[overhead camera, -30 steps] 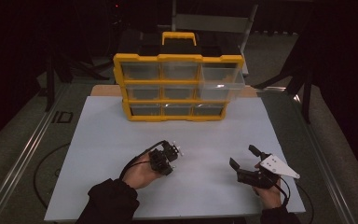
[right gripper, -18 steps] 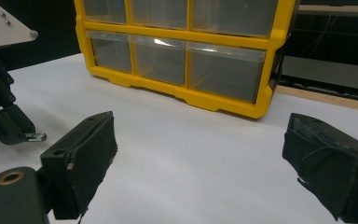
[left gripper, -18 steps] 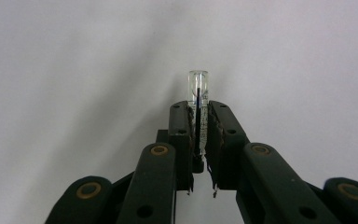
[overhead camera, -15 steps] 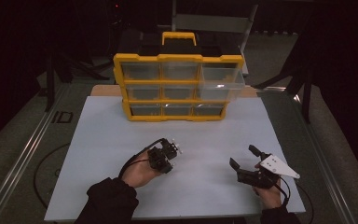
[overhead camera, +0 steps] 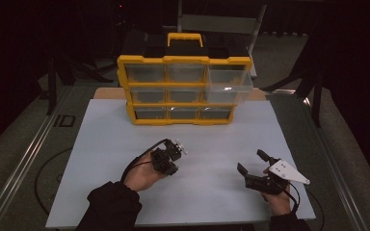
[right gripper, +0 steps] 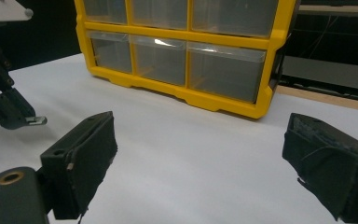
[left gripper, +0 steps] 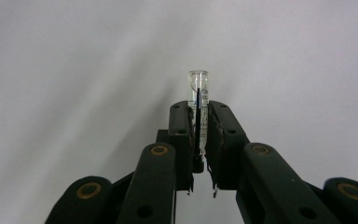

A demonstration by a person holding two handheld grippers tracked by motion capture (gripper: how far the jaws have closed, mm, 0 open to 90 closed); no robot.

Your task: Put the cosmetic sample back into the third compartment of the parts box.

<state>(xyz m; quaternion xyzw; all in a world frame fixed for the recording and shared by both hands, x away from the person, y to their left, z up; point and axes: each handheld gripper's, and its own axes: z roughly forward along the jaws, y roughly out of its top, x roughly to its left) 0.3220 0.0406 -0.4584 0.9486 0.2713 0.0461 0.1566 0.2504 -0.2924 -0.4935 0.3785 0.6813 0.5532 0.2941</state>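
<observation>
My left gripper [left gripper: 198, 112] is shut on a small clear tube [left gripper: 198, 84] with a dark line inside; the tube stands up past the jaw tips. In the high view this gripper [overhead camera: 177, 148] sits left of centre on the white table top [overhead camera: 111, 139], held from below by a hand in a dark sleeve. My right gripper [overhead camera: 252, 162] rests near the front right, its jaws wide apart with nothing between them. In the right gripper view the jaws [right gripper: 200, 149] frame bare table, and the left gripper [right gripper: 9, 107] shows at the far left with the tube's end [right gripper: 37, 121] sticking out.
A yellow drawer cabinet [overhead camera: 183, 113] with clear drawers and a black top stands at the back of the table. Its top right drawer [overhead camera: 231, 82] is pulled out. Dark floor and a metal rail [overhead camera: 24, 159] lie to the left of the table.
</observation>
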